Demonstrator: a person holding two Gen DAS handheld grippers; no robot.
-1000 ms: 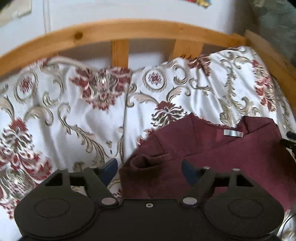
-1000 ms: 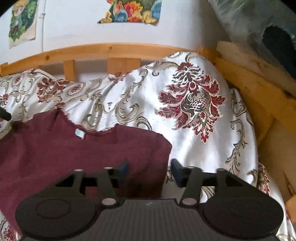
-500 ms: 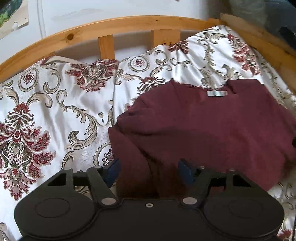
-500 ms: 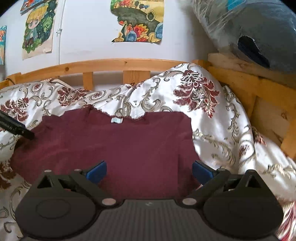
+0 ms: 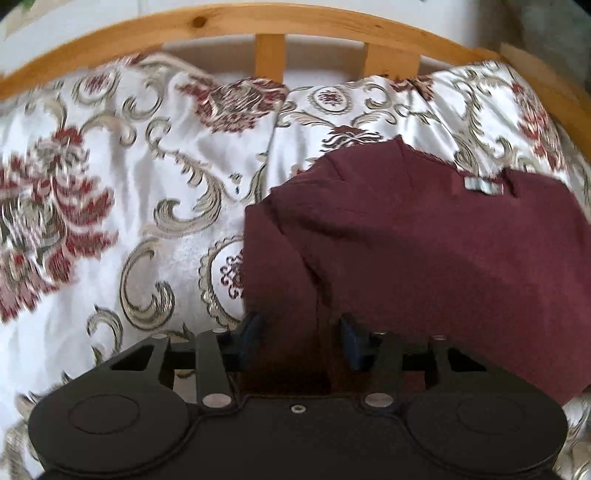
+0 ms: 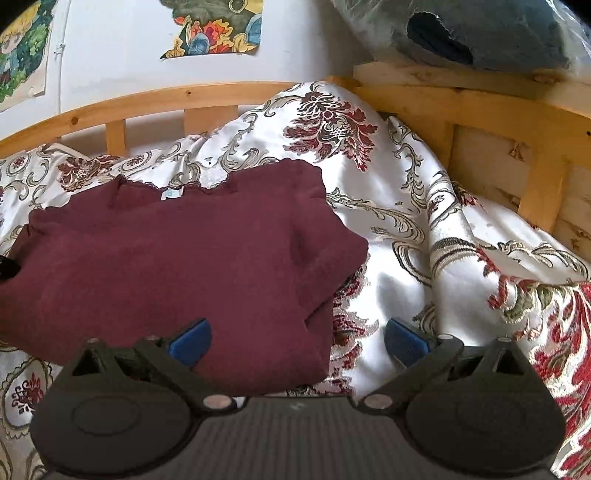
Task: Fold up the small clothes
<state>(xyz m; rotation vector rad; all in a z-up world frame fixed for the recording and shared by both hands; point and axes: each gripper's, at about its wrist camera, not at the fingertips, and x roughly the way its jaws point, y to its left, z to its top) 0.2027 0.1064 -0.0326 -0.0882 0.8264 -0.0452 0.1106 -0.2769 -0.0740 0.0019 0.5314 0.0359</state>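
The maroon top [image 6: 177, 258] lies spread on the patterned bedspread [image 6: 406, 206], neck label toward the wooden headboard [image 5: 258, 22]. It looks like a soft, light, floppy knit, so it'll sag and bunch, and I'd grab it at hems or corners. The left gripper [image 5: 301, 334] has its jaws partly spread around the left side fold, not clamped. The right gripper [image 6: 295, 338] has its jaws wide apart over the right hem corner.
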